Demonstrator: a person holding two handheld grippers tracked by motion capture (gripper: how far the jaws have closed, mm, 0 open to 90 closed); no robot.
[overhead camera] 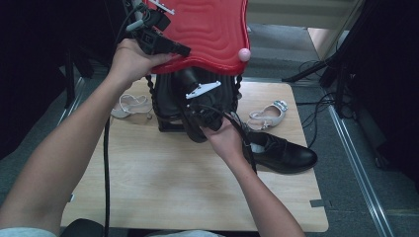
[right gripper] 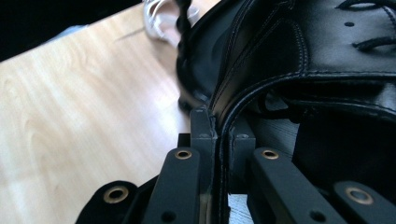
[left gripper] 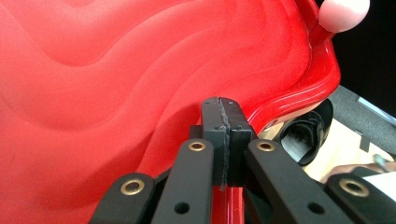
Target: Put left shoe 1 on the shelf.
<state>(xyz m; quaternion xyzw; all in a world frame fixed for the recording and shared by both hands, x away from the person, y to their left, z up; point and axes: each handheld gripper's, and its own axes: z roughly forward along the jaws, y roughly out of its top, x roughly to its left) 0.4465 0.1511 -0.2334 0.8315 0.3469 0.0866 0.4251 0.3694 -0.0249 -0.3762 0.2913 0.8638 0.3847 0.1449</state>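
Dim room, dark at both upper corners of the high view. Soft overhead light brightens the wooden table (overhead camera: 163, 187) and puts glare on the red lid (left gripper: 116, 84). Both gripper views are soft and grainy, blurred near the lens.

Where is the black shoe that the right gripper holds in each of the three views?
High view: upper middle, the black shoe sits just under the red lid.
Left gripper view: probably the dark opening at right middle, below the lid's rim.
Right gripper view: upper right, its collar pinched by the right gripper.
Shared landmark: the wooden table.
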